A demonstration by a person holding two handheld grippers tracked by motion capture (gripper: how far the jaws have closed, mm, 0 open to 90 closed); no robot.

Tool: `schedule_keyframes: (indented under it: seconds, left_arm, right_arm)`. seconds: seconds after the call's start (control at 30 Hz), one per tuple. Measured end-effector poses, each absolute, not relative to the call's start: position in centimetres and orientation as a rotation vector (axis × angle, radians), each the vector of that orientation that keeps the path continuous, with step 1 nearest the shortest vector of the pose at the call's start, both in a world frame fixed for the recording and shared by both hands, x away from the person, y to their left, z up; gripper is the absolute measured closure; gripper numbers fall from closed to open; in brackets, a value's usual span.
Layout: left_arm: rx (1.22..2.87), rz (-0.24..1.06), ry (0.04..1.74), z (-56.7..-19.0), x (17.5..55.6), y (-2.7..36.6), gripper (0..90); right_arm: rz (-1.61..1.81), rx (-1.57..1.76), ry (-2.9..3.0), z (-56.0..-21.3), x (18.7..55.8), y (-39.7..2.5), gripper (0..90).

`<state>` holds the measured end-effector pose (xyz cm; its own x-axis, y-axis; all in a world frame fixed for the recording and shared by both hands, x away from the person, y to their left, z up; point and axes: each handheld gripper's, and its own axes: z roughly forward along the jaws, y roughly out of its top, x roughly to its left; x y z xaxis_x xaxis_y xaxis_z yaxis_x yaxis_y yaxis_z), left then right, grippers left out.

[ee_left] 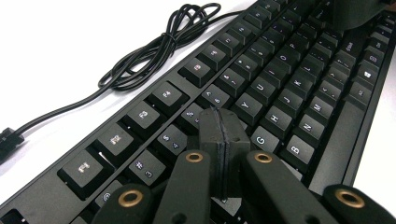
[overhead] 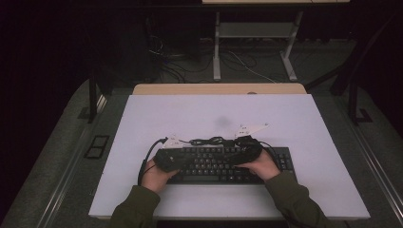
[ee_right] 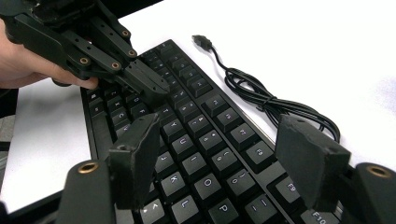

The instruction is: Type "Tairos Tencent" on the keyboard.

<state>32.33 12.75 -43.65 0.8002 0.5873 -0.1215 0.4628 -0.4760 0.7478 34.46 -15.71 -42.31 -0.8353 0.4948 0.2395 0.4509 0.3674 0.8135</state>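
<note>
- Our left tongs [ee_left: 219, 154] are pressed shut, tip low over the keys near the G, probably touching one.
- Our right tongs [ee_right: 224, 158] hang wide open above the keyboard's [overhead: 223, 164] right half.
- The keyboard lies on the white bench [overhead: 304, 123], its coiled cable [ee_left: 154, 51] just behind.
- We should press one key squarely, keeping the right tongs clear.

High view: fixed above the near side, facing forward and down, far enough to take in the whole white table [overhead: 304, 142] and the floor beyond. Left gripper view: riding low, looking along its closed jaws, very near the keyboard [ee_left: 261, 88]. Right gripper view: likewise close, looking across the keys toward the left gripper [ee_right: 156, 86]. Shared by all three — keyboard and coiled cable [ee_right: 261, 100].
</note>
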Motion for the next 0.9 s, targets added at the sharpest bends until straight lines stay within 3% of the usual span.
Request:
schedule_keyframes:
  seconds: [0.47, 0.7, 0.9]
  left_arm:
    - [2.095, 0.182, 0.758, -42.9, 31.9, 12.8, 85.8]
    - [2.079, 0.183, 0.758, -42.7, 31.6, 13.1, 75.4]
    - [2.055, 0.19, 0.768, -42.7, 31.3, 13.6, 57.8]
  right_arm:
    - [1.518, 0.877, 2.535, -42.0, 34.4, -15.9, 25.2]
    - [1.525, 0.888, 2.522, -41.7, 34.5, -16.2, 22.1]
    - [1.542, 0.886, 2.535, -41.6, 34.6, -16.4, 25.6]
